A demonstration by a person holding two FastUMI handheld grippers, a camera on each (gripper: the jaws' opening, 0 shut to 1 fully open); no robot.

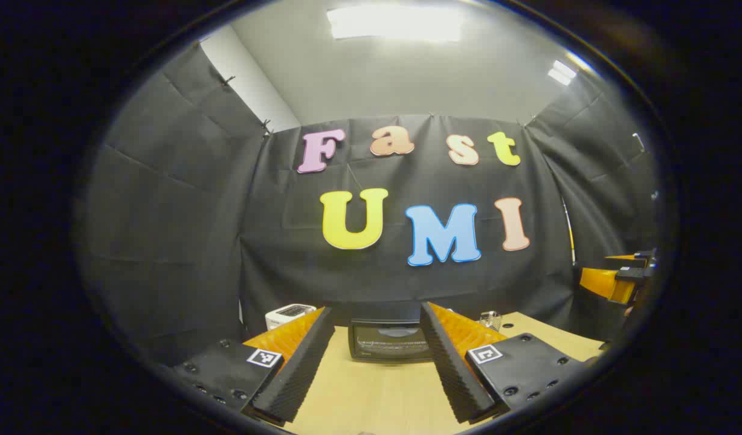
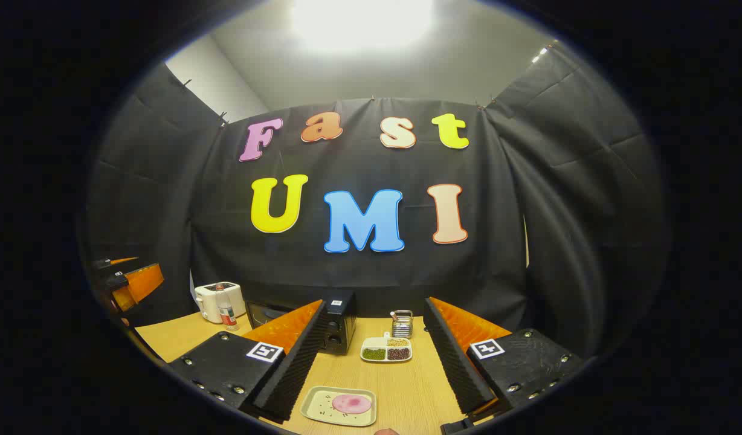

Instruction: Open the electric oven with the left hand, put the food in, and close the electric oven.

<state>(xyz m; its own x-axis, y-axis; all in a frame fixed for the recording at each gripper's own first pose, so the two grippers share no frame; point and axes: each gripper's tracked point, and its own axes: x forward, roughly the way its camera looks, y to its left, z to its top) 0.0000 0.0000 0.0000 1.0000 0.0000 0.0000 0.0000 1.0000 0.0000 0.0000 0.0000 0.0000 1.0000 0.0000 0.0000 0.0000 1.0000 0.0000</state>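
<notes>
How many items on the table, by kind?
Oven: 1
Toaster: 1
Bottle: 1
Metal rack: 1
Divided dish: 1
Food tray: 1
Total: 6

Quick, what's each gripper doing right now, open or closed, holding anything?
Left gripper: open, empty, facing the electric oven.
Right gripper: open, empty, above the food plate.

Wooden table (image 2: 419,386), oven (image 2: 338,326), toaster (image 2: 217,299), food plate (image 2: 341,406), divided dish (image 2: 387,350)
</notes>
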